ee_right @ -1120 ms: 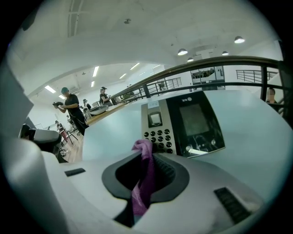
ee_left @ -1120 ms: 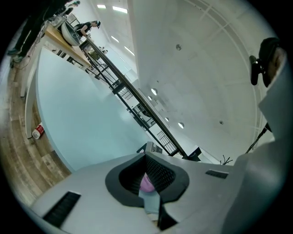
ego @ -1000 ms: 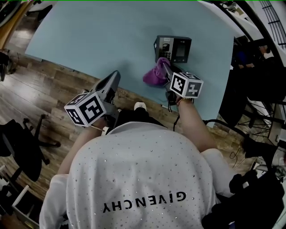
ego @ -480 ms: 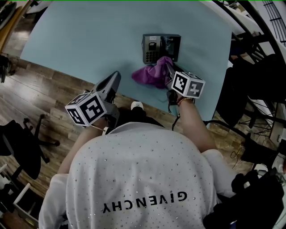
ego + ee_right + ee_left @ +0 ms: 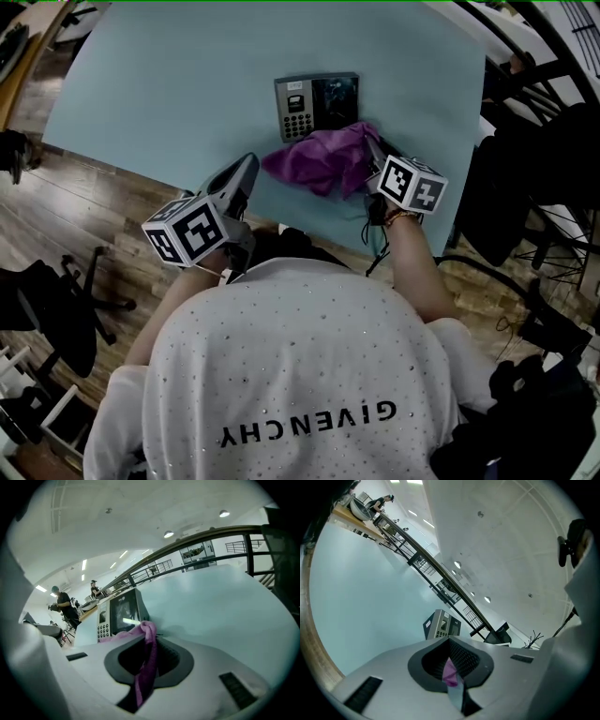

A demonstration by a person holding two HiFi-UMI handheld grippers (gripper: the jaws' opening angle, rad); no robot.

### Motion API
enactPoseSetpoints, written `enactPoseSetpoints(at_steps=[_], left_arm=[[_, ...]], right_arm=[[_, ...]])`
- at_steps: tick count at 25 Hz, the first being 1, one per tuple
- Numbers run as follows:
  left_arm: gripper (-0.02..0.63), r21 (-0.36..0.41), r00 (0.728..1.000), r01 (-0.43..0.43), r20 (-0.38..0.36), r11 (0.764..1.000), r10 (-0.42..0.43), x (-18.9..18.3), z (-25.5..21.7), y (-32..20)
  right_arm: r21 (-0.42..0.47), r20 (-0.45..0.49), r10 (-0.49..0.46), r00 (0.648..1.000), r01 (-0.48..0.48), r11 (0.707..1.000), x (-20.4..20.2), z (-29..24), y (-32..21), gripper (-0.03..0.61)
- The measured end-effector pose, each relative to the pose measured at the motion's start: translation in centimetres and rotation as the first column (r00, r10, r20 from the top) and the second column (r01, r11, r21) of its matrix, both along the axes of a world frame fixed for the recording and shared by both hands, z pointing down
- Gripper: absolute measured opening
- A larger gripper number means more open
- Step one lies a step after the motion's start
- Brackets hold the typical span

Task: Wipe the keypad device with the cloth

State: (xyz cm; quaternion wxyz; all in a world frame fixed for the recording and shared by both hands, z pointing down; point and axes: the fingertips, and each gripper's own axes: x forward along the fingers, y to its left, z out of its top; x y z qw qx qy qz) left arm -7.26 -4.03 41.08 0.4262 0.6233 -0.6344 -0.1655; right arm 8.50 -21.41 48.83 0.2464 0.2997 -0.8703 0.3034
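Right fingers: pressed together on a fold of the purple cloth [image 5: 319, 159], which hangs down through the thin gap between them.
Right gripper [image 5: 150, 641]: low over the table, pointing at the keypad device [image 5: 317, 98] from the near right side.
Cloth: the rest spreads left from the fingers in a loose heap on the table. Its far edge reaches the device's near right corner, below the screen.
Keypad device: flat on the light blue table [image 5: 169, 84], with the number keys on its left half uncovered.
Left fingers: closed to a narrow slit with nothing held; only a sliver of the distant cloth and the table shows through it.
Left gripper [image 5: 451, 644]: over the near table edge, to the left of the cloth and apart from it, pointing toward the device.
Person: white shirt [image 5: 300, 375] fills the lower head view, above a wooden floor [image 5: 75, 197].
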Motion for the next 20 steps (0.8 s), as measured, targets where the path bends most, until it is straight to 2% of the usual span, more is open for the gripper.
enactPoseSetpoints(at_steps=[6, 11, 15, 20], left_arm=[[0.0, -0.043, 0.999, 0.014, 0.042, 0.999, -0.012, 0.3, 0.2, -0.8], [0.002, -0.091, 0.995, 0.078, 0.069, 0.993, -0.071, -0.4, 1.0, 0.4], [0.002, -0.113, 0.988, 0.127, 0.104, 0.985, -0.116, -1.6, 1.0, 1.7], [0.001, -0.13, 0.984, 0.128, 0.138, 0.983, -0.11, -1.8, 1.1, 2.4]], right_arm=[[0.052, 0.16, 0.018, 0.987, -0.027, 0.998, -0.8, -5.5, -5.2, 0.031], [0.146, 0.249, -0.036, 0.968, -0.001, 0.989, -4.2, -9.2, -8.0, 0.031], [0.118, 0.271, -0.085, 0.959, 0.055, 0.991, -7.0, -7.9, -7.3, 0.032], [0.069, 0.281, -0.067, 0.957, 0.05, 0.996, -7.2, -6.7, -7.4, 0.032]])
